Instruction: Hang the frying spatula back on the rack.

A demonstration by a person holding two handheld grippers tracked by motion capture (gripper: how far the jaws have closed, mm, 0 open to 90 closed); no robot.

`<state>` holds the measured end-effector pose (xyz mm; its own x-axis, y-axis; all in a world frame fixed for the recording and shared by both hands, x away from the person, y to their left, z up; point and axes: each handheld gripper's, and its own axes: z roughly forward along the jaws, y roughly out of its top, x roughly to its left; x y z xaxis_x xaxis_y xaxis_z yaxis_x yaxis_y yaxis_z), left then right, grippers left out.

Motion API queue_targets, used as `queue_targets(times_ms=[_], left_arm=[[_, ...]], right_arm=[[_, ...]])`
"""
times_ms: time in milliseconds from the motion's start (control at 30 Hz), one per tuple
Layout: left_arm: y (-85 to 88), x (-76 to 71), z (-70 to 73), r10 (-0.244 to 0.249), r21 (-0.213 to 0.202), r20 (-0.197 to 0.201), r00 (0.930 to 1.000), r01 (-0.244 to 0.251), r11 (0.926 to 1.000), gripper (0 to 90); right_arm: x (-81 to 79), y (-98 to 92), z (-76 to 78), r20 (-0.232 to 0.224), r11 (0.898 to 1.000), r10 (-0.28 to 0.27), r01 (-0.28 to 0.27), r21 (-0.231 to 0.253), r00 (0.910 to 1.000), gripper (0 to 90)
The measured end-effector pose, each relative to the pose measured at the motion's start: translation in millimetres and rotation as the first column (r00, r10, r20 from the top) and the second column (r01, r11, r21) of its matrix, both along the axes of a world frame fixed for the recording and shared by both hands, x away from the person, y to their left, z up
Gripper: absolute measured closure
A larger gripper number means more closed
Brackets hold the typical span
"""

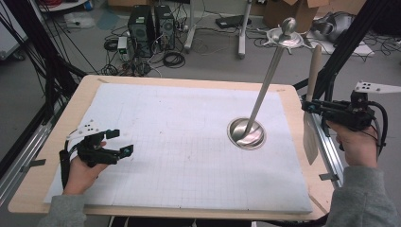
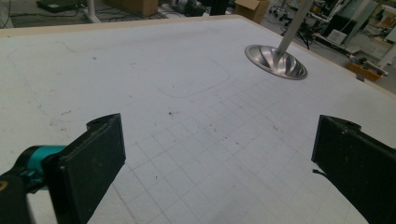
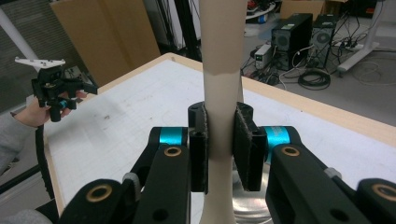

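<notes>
**Right gripper clamps a beige roll at the tabletop's right edge**

The right gripper (image 1: 309,107) sits just off the right edge of the tabletop (image 1: 56,123), held level in the person's right hand (image 1: 357,142). Its pads are clenched on a beige cardboard-like roll (image 1: 313,66), which stands nearly upright and rises above the jaws. In the right gripper view the roll (image 3: 223,56) runs straight up between the two black pads (image 3: 247,144), which press against it on both sides; a seam crosses the roll above the grip.

Inboard of it, on the white gridded sheet (image 1: 175,142) that covers the tabletop, stands a shiny metal stand: a round dished base (image 1: 246,133) with a thin pole (image 1: 265,80) leaning up and away to a ball-tipped top. The roll and the stand are apart, the roll to the right of the base.

The left gripper (image 1: 124,143) rests near the left front part of the sheet, well away from the stand. Its jaws are released and spread wide, with bare grid paper between them in the left gripper view, and the metal base (image 2: 276,60) far ahead.
</notes>
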<state>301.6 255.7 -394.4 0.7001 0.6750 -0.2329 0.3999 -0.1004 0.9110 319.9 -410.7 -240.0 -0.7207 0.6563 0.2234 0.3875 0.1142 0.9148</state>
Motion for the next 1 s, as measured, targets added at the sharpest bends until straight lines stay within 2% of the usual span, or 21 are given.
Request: queue_targets(times_ms=[567,1000], left_arm=[[0.9,-0.4,-0.5,0.003,-0.001,0.001,1.0000,-0.003,1.0000,3.3],[1.4,-1.1,-0.4,0.006,-0.008,-0.003,1.0000,-0.006,1.0000,3.3]], right_arm=[[9.0,5.1,-1.3,-0.027,1.000,0.006,-0.006,-0.002,0.9996,77.9],[13.8,12.4,-1.8,-0.038,0.999,0.032,-0.032,-0.015,0.9988,77.9]])
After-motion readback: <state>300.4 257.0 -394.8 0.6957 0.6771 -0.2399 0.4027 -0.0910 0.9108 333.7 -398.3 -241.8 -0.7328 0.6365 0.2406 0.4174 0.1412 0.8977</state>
